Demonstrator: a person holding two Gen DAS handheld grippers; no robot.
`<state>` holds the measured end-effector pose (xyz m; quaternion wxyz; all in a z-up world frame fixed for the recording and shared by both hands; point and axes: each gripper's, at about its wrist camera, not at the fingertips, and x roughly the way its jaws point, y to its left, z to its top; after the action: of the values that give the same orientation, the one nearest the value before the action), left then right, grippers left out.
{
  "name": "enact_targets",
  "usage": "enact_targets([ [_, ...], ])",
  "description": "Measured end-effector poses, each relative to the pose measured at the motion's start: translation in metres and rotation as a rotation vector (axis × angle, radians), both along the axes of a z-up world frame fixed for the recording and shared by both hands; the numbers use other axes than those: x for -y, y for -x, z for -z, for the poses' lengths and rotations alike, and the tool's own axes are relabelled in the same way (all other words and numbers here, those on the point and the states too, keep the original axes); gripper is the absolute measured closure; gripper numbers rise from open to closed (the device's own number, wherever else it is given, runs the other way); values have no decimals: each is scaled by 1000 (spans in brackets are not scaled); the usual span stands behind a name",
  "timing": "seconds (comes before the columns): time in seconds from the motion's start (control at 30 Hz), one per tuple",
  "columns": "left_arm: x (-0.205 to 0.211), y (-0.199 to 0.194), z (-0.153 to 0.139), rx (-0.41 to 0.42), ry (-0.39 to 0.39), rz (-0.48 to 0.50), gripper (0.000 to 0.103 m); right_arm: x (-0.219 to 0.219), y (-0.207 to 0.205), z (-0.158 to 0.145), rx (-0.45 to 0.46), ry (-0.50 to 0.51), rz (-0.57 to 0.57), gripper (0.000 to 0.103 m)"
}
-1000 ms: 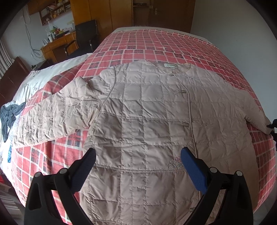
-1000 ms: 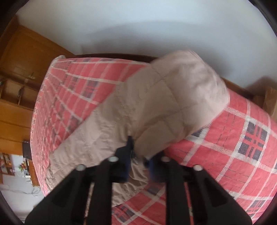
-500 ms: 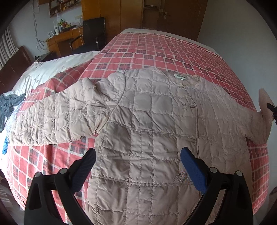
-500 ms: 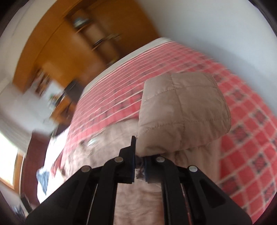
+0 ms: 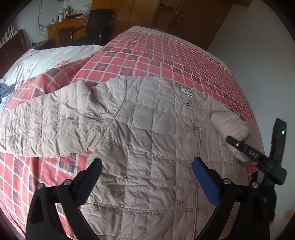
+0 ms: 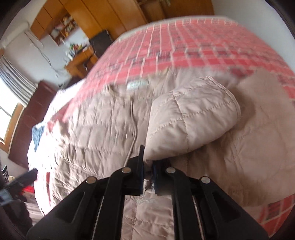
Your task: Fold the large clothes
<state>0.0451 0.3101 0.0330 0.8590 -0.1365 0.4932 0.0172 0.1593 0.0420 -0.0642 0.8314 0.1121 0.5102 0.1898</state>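
Observation:
A beige quilted jacket (image 5: 147, 140) lies front up on the red checked bedspread (image 5: 166, 55), its left sleeve (image 5: 48, 121) stretched out to the side. My left gripper (image 5: 146, 177) hovers open above the jacket's lower front, holding nothing. My right gripper (image 6: 148, 170) is shut on the cuff of the right sleeve (image 6: 189, 120), lifted and carried over the jacket's chest. From the left wrist view the right gripper (image 5: 245, 145) shows at the right with the sleeve end (image 5: 230, 127) bulging from it.
A white duvet (image 5: 46, 59) and a grey-blue garment (image 5: 6, 89) lie at the bed's left. A wooden desk (image 5: 64, 29) and black chair (image 5: 95, 22) stand beyond the bed, wardrobes (image 5: 140, 13) behind, a white wall (image 5: 258, 46) on the right.
My right gripper has swung the sleeve from the bed's right edge inward over the jacket front. My left gripper has risen and drawn back slightly, still open.

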Motion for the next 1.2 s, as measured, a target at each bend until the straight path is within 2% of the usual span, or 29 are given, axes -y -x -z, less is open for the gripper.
enact_targets([
  [0.1,7,-10,2,-9,26,22,5,-11,4,17,-31,27,-28,90],
  [0.23,23,-27,7,-35,73,64,5,-18,20,19,-49,19,-76,56],
  [0.27,28,-32,10,-43,93,78,5,-19,27,18,-45,18,-91,54],
  [0.43,60,-51,26,-100,210,159,5,-5,73,-5,26,61,-138,47],
  [0.5,73,-58,32,-117,238,183,5,7,92,-12,52,110,-137,46],
  [0.63,84,-64,41,-125,323,186,5,42,118,-20,57,130,-69,46],
  [0.77,78,-65,45,-100,363,148,5,78,134,-20,47,145,31,45],
  [0.8,75,-64,46,-93,369,137,5,85,137,-19,47,155,57,45],
  [0.97,70,-75,64,-133,282,102,5,101,141,-13,36,141,121,45],
  [1.07,59,-75,75,-172,278,63,8,100,138,-18,45,146,124,45],
  [1.13,50,-70,75,-170,281,35,8,99,137,-25,62,156,115,45],
  [1.2,41,-64,72,-154,252,11,8,95,137,-29,75,166,105,43],
])
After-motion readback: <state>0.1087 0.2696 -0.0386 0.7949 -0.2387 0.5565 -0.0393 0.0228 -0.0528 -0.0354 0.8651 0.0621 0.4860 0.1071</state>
